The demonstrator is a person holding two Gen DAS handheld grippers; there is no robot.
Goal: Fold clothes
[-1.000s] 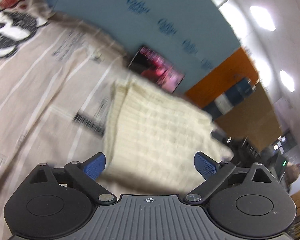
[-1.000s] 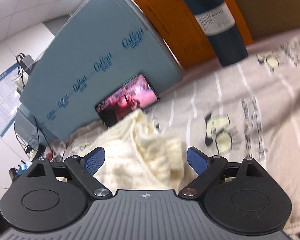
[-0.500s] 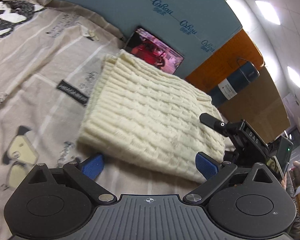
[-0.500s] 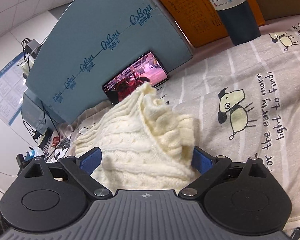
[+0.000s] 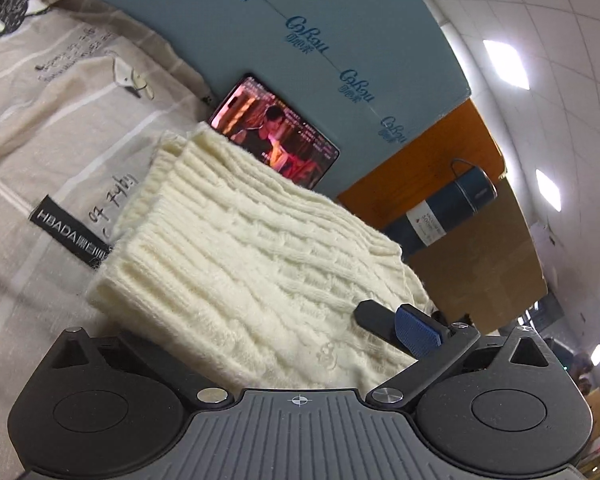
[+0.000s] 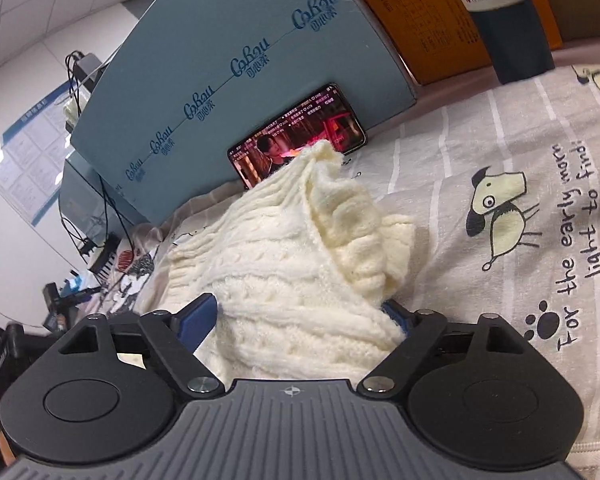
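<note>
A cream cable-knit sweater [image 5: 252,248] lies folded on a grey printed bedsheet [image 5: 40,128]. My left gripper [image 5: 260,344] is open and straddles the sweater's near edge; its left pad is hidden under the knit and its right blue pad [image 5: 416,336] rests on top. In the right wrist view the sweater [image 6: 300,264] is bunched, with a fold standing up. My right gripper [image 6: 300,320] is open, its jaws wide around the sweater's near end, and its left blue pad [image 6: 196,320] touches the knit. The other gripper's dark fingertip [image 5: 374,316] shows beside my left one.
A lit phone [image 5: 276,132] leans against a blue Cobou box [image 5: 300,40] just behind the sweater. An orange box [image 5: 428,168] and a dark vacuum bottle [image 5: 444,208] stand at the back right. A black label [image 5: 72,236] lies on the sheet left of the sweater.
Both grippers have moved forward onto the sweater. Its near edges now lie between their jaws, where before the pads were short of it. The jaws have stayed wide.
</note>
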